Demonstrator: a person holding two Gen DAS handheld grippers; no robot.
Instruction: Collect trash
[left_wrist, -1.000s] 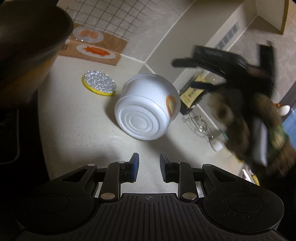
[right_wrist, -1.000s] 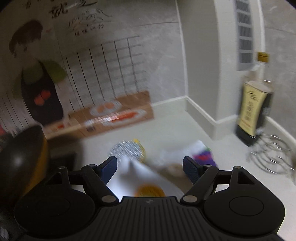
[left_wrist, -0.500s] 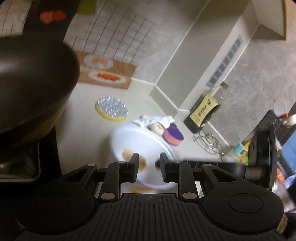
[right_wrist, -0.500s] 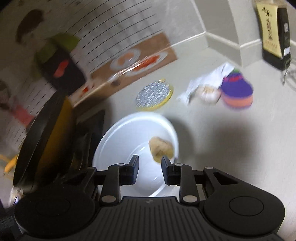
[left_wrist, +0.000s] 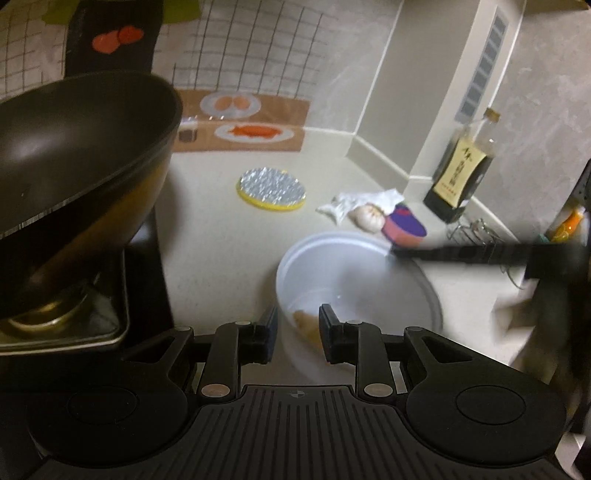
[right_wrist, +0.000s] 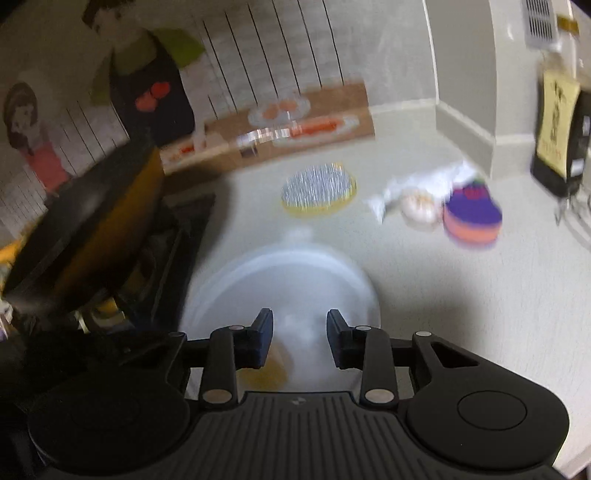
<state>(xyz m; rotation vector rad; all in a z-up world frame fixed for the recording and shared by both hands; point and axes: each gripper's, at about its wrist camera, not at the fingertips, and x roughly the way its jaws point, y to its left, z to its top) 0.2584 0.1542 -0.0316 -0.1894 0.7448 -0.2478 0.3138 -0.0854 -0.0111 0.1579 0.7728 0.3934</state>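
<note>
A white bowl (left_wrist: 354, 273) stands upright on the counter with a tan scrap (left_wrist: 306, 321) inside it. It shows blurred in the right wrist view (right_wrist: 284, 284). My left gripper (left_wrist: 295, 328) hovers over the bowl's near rim, jaws slightly apart, holding nothing. My right gripper (right_wrist: 300, 338) is above the bowl too, jaws slightly apart and empty; its arm shows in the left wrist view (left_wrist: 480, 254). Beyond the bowl lie a crumpled white wrapper (left_wrist: 354, 203), a pale round lump (left_wrist: 367, 216) and a purple-orange piece (left_wrist: 404, 225).
A dark wok (left_wrist: 74, 147) sits on the stove at the left. A silver-yellow trivet (left_wrist: 271, 188) lies mid-counter. A dark sauce bottle (left_wrist: 461, 173) and a wire rack (left_wrist: 476, 230) stand by the right wall corner.
The bowl went from lying on its side to standing upright. Both grippers moved over it. The right gripper's jaws closed from wide open to a narrow gap.
</note>
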